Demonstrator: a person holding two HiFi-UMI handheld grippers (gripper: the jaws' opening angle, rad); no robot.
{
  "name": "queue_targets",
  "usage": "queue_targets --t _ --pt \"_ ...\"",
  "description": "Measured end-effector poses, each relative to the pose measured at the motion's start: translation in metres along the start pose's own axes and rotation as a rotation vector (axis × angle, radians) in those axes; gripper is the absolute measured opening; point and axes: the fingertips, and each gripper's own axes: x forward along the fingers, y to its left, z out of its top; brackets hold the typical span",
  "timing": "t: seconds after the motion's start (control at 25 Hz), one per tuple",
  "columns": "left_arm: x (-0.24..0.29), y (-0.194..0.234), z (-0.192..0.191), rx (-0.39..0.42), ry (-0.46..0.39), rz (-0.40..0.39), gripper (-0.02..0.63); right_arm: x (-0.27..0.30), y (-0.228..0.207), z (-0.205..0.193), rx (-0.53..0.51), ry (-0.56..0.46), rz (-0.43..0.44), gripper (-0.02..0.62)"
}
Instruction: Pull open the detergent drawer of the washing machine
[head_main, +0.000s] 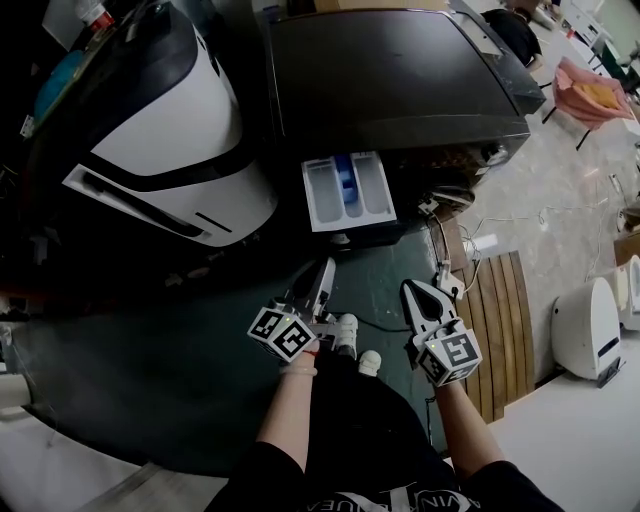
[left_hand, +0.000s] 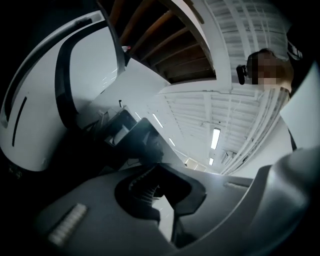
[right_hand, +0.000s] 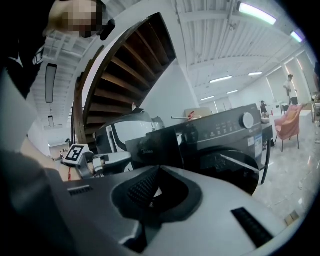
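The dark washing machine (head_main: 395, 75) stands at the top of the head view. Its detergent drawer (head_main: 348, 190) sticks out from the front, white inside with a blue compartment. My left gripper (head_main: 324, 268) hovers below the drawer, apart from it, shut and holding nothing. To its right my right gripper (head_main: 416, 291) is also shut and empty, clear of the machine. In the right gripper view the machine's front (right_hand: 225, 135) shows with its knob (right_hand: 246, 120) and round door (right_hand: 242, 170); the drawer's dark front panel (right_hand: 152, 147) juts toward me. The left gripper view points at the ceiling.
A large white and black appliance (head_main: 170, 130) stands left of the washer. Wooden slats (head_main: 500, 320) and cables lie on the floor at the right, near a white device (head_main: 585, 325). A pink chair (head_main: 590, 95) is at far right. The person's shoes (head_main: 347, 335) are below the drawer.
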Motion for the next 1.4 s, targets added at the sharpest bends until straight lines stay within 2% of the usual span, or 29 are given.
queue_targets --t 0.16,0.88,1.4 --pt "-0.003 -0.006 0.015 0.088 0.019 0.011 0.009 -0.002 0.003 0.018 -0.018 -0.022 0.013 0.011" --pt "-0.034 -0.04 0.083 0.279 0.036 0.114 0.009 -0.011 0.024 0.091 -0.073 -0.1 0.059 0.011" --pt "-0.03 -0.072 0.14 0.406 0.007 0.126 0.009 -0.015 0.029 0.151 -0.139 -0.151 0.084 0.011"
